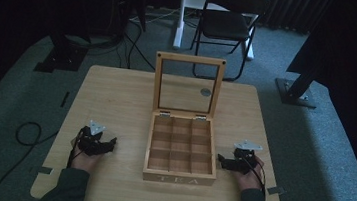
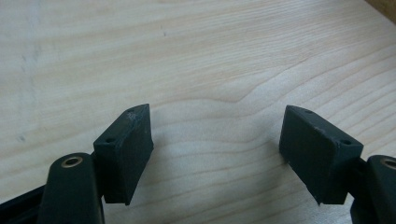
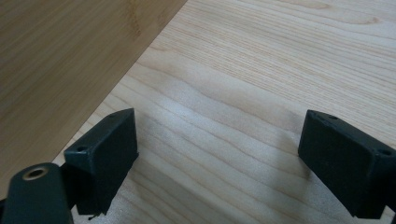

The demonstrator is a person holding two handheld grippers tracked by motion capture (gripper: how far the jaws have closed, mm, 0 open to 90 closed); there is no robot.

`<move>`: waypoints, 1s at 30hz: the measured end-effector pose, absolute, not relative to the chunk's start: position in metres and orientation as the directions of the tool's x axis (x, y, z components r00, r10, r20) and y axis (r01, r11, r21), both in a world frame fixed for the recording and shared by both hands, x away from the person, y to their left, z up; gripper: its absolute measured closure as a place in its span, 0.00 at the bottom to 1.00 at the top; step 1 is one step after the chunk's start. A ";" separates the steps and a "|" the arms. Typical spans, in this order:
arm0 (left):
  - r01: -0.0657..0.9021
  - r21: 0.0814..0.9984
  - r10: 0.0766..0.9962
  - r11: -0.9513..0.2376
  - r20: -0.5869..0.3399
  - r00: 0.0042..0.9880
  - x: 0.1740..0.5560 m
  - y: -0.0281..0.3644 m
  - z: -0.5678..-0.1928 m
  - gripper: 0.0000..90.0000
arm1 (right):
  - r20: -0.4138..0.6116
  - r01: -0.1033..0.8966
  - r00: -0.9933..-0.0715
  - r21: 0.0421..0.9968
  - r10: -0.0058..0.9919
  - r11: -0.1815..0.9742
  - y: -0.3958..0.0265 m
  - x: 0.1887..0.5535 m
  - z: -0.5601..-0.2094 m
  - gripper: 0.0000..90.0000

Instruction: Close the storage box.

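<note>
Wooden tea box (image 1: 181, 148) is sitting center frame on the table (image 1: 116, 99), glass lid (image 1: 188, 84) standing upright and open, nine compartments looking empty (probably ready for filling or closing). Left gripper (image 1: 95, 142) is resting lower left of the high view, well apart from the box, jaws spread wide, gripping nothing, bare tabletop between them. Right gripper (image 1: 225, 162) is lying just beside the box's right wall, jaws also apart and empty, likely staged either side to handle the box.
</note>
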State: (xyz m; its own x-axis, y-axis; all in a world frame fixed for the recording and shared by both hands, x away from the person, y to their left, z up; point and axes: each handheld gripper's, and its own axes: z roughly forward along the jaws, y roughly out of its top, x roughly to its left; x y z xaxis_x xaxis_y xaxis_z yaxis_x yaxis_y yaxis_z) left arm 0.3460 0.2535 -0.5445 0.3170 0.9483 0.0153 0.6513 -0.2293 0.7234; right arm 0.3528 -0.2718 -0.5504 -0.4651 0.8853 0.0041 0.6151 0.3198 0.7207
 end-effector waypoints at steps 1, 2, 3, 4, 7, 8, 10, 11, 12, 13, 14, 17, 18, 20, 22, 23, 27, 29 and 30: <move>0.651 0.724 0.948 -0.229 0.016 0.317 0.346 0.253 -0.545 0.29 | 0.004 0.615 -0.465 0.721 0.885 0.319 -0.272 0.353 -0.550 0.13; 0.651 0.723 0.948 -0.230 0.016 0.317 0.346 0.253 -0.545 0.29 | 0.004 0.615 -0.465 0.721 0.885 0.319 -0.272 0.353 -0.550 0.13; 0.651 0.723 0.948 -0.229 0.015 0.317 0.346 0.253 -0.545 0.29 | 0.004 0.614 -0.467 0.721 0.884 0.321 -0.272 0.353 -0.550 0.13; 0.651 0.723 0.948 -0.229 0.015 0.317 0.346 0.253 -0.545 0.29 | 0.004 0.614 -0.467 0.721 0.884 0.321 -0.272 0.353 -0.550 0.13; 0.651 0.719 0.942 -0.244 0.016 0.334 0.346 0.253 -0.545 0.26 | 0.005 0.611 -0.476 0.722 0.880 0.326 -0.271 0.353 -0.550 0.13; 0.652 0.718 0.942 -0.243 0.014 0.335 0.346 0.253 -0.545 0.25 | 0.006 0.611 -0.476 0.722 0.879 0.326 -0.271 0.353 -0.550 0.13; 0.651 0.718 0.942 -0.244 0.016 0.336 0.346 0.253 -0.545 0.25 | 0.006 0.611 -0.475 0.722 0.880 0.325 -0.271 0.353 -0.550 0.13; 0.652 0.719 0.942 -0.243 0.015 0.335 0.346 0.253 -0.545 0.25 | 0.006 0.611 -0.475 0.722 0.880 0.325 -0.271 0.353 -0.550 0.13; 0.651 0.719 0.942 -0.244 0.016 0.336 0.346 0.253 -0.545 0.25 | 0.006 0.611 -0.475 0.722 0.880 0.325 -0.271 0.353 -0.550 0.13; 0.652 0.719 0.942 -0.243 0.014 0.335 0.346 0.253 -0.545 0.25 | 0.006 0.611 -0.474 0.722 0.880 0.324 -0.271 0.353 -0.550 0.14; 0.651 0.719 0.942 -0.244 0.015 0.335 0.346 0.253 -0.545 0.25 | 0.006 0.611 -0.474 0.722 0.880 0.324 -0.271 0.353 -0.550 0.14; 0.650 0.721 0.943 -0.241 0.015 0.333 0.346 0.254 -0.544 0.26 | 0.006 0.611 -0.474 0.722 0.880 0.324 -0.271 0.353 -0.550 0.14; 0.650 0.721 0.943 -0.240 0.014 0.333 0.345 0.254 -0.544 0.27 | 0.005 0.611 -0.475 0.722 0.880 0.325 -0.272 0.353 -0.550 0.15; 0.648 0.722 0.942 -0.242 0.014 0.336 0.345 0.255 -0.544 0.28 | 0.007 0.615 -0.472 0.720 0.881 0.323 -0.272 0.353 -0.549 0.17; 0.649 0.722 0.943 -0.240 0.015 0.332 0.345 0.256 -0.544 0.30 | 0.007 0.616 -0.470 0.718 0.882 0.323 -0.273 0.353 -0.548 0.25; 0.655 0.719 0.947 -0.231 0.013 0.320 0.345 0.256 -0.543 0.32 | 0.006 0.618 -0.468 0.717 0.884 0.322 -0.274 0.352 -0.547 0.31; 0.670 0.707 0.951 -0.228 0.013 0.310 0.346 0.256 -0.540 0.40 | 0.013 0.641 -0.445 0.703 0.895 0.308 -0.279 0.351 -0.542 0.46; 0.672 0.705 0.951 -0.227 0.011 0.310 0.346 0.256 -0.539 0.42 | 0.021 0.638 -0.443 0.709 0.896 0.299 -0.281 0.349 -0.538 0.49; 0.672 0.703 0.950 -0.234 0.018 0.312 0.346 0.256 -0.538 0.42 | 0.022 0.634 -0.446 0.714 0.895 0.298 -0.282 0.349 -0.536 0.50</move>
